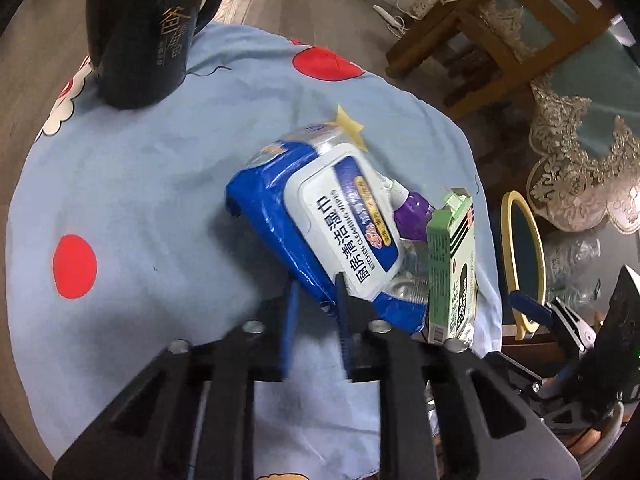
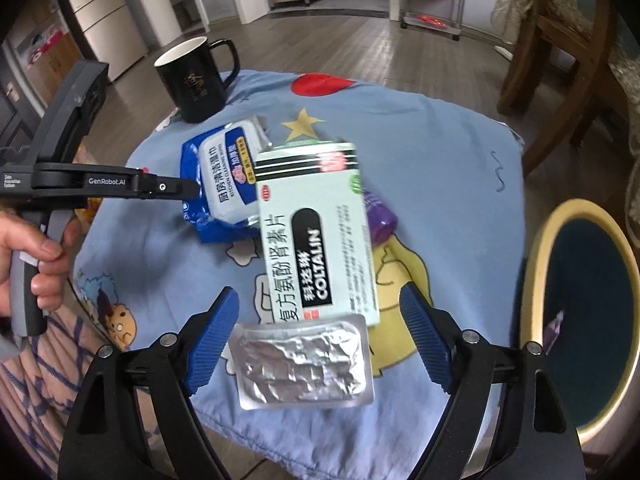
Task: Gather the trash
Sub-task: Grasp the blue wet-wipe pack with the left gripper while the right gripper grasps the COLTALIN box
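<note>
A small table wears a light blue cloth (image 2: 440,152) with red dots and cartoon pictures. On it sits a little heap of trash.

The left gripper (image 1: 316,300) points down at the near corner of the blue wipes pack (image 1: 320,220). Its blue fingers (image 1: 290,312) are squeezed narrow, and the crinkly edge of the pack sits between them. It looks like they are pinching that thin edge, because the fat middle of the pack is too wide to grab. In the right wrist view, this gripper comes in from the side and its tip meets the pack, while a hand (image 2: 36,256) squeezes the handle.

The right gripper (image 2: 320,340) is spread wide and holds nothing. The silver pill sheet (image 2: 304,368) lies flat on the cloth between its two fingers, but the pads do not touch it. I think the fingers stand this wide so they can fit around the sheet. Just past the sheet lies the green and white medicine box (image 2: 316,232). It leans on the wipes pack and partly covers a purple thing (image 2: 382,216).

A black mug (image 2: 196,80) stands at the far side of the cloth, well apart from the heap. It does not look like trash.

A round bin (image 2: 536,272) with a yellow rim waits just beside the table, on the right gripper's side. It sits close, so the trash has a short trip.
</note>
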`<state>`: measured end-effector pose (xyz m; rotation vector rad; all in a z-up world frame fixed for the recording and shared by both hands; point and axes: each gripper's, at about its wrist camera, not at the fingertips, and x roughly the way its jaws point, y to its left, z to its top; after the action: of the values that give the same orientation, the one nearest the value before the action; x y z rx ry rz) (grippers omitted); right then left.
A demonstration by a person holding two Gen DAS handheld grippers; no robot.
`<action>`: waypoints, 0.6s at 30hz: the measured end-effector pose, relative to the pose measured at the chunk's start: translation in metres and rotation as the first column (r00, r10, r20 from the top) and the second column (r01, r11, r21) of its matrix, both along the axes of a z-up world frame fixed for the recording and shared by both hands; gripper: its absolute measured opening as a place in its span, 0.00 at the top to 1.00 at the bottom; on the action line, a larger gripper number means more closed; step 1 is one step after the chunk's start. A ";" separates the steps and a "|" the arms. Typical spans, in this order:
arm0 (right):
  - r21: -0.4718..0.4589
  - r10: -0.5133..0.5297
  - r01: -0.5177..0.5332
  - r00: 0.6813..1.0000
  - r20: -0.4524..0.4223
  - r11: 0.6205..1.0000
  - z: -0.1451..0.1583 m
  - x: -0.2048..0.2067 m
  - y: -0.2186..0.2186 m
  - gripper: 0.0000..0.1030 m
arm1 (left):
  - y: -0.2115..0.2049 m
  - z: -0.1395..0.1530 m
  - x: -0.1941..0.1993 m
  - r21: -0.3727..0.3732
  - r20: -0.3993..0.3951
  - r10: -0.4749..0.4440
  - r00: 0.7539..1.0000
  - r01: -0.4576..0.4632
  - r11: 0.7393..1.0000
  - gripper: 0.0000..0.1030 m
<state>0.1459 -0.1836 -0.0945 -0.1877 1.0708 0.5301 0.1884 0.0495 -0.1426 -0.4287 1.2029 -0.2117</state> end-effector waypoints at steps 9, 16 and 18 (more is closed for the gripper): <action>-0.086 0.069 -0.068 0.998 0.001 0.994 -0.021 0.015 0.026 0.16 | -0.001 0.016 0.001 0.029 0.052 -0.020 0.998 0.018 0.999 0.97; -0.106 0.068 -0.070 0.997 -0.018 0.992 -0.038 0.027 0.031 0.20 | -0.002 0.022 0.001 0.018 0.064 -0.035 0.997 0.034 0.999 0.99; -0.101 0.065 -0.067 0.998 -0.021 0.993 -0.039 0.028 0.030 0.29 | -0.003 0.024 0.000 0.014 0.071 -0.039 0.997 0.038 0.999 0.99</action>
<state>0.1744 -0.1534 -0.1336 -0.3087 1.1129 0.5378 0.1883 0.0470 -0.1189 -0.3841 1.1423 -0.2508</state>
